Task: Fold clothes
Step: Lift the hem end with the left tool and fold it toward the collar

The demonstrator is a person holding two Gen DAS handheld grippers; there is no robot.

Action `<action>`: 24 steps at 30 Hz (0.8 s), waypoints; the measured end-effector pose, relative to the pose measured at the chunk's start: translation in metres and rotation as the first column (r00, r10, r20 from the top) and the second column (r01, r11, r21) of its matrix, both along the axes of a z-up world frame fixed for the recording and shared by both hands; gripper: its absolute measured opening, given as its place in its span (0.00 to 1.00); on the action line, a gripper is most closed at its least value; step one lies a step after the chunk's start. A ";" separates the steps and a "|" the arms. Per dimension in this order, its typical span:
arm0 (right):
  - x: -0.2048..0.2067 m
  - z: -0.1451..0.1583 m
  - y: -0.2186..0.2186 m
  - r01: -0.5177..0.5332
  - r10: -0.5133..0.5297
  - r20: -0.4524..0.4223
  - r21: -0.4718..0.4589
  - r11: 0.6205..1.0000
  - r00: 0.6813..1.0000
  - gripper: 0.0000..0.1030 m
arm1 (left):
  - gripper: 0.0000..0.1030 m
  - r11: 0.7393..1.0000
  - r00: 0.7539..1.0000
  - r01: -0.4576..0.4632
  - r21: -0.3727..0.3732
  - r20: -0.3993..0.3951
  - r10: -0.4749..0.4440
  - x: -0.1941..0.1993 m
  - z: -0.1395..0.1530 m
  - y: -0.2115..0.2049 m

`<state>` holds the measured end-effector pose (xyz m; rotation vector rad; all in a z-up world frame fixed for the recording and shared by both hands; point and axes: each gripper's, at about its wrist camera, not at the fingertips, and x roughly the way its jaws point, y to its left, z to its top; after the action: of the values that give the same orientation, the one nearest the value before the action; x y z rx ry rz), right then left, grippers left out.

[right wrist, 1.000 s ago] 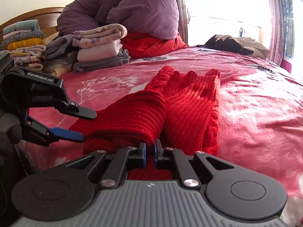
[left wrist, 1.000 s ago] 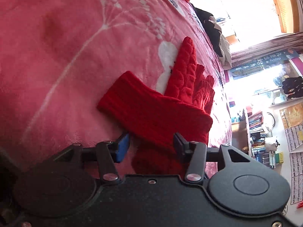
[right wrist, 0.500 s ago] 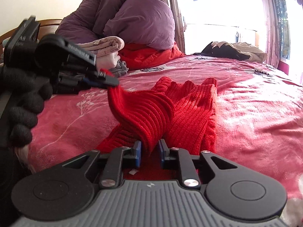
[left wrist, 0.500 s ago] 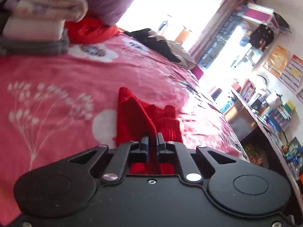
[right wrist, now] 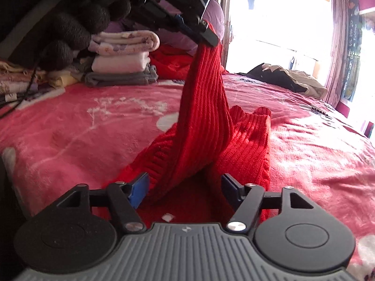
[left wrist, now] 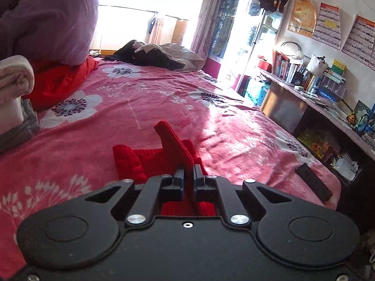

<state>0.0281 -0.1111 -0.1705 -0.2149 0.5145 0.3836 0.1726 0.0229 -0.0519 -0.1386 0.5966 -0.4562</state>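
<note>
A red knitted garment [right wrist: 243,135] lies on the pink flowered bedspread [right wrist: 70,126]. My left gripper [left wrist: 187,175] is shut on one end of the red garment [left wrist: 173,145] and holds it up. In the right wrist view that gripper [right wrist: 206,35] is high at the top, and the red knit hangs from it as a taut strip down to the bed. My right gripper [right wrist: 185,187] is open, with its fingers on either side of the garment's near end, low over the bed.
A stack of folded clothes [right wrist: 121,56] and a purple duvet [left wrist: 46,16] are at the head of the bed. A dark and beige garment [left wrist: 161,56] lies at the far side. A black flat object [left wrist: 314,182] lies near the bed's right edge, with bookshelves [left wrist: 304,75] beyond.
My left gripper shut on the garment's end and lifted it high above the bed. My right gripper, which was shut on the near end, has opened.
</note>
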 end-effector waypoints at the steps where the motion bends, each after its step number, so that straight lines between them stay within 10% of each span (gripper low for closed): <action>1: 0.001 -0.002 0.000 0.003 -0.004 -0.007 -0.016 1.000 1.000 0.56 | 0.04 1.000 1.000 -0.014 0.007 -0.008 0.014 0.004 -0.005 0.004; 12: -0.023 0.000 0.024 -0.094 0.131 0.180 -0.204 0.975 0.975 0.56 | 0.04 0.996 0.999 0.037 0.080 0.012 -0.038 0.045 -0.042 0.013; 24: -0.002 0.021 -0.004 -0.145 0.139 0.115 0.049 0.988 0.984 0.56 | 0.04 0.994 0.995 0.080 0.075 -0.058 -0.075 0.087 -0.094 0.016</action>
<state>0.0262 -0.1156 -0.1500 -0.2171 0.3785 0.5221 0.2593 0.0391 -0.1458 -0.0546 0.6740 -0.5051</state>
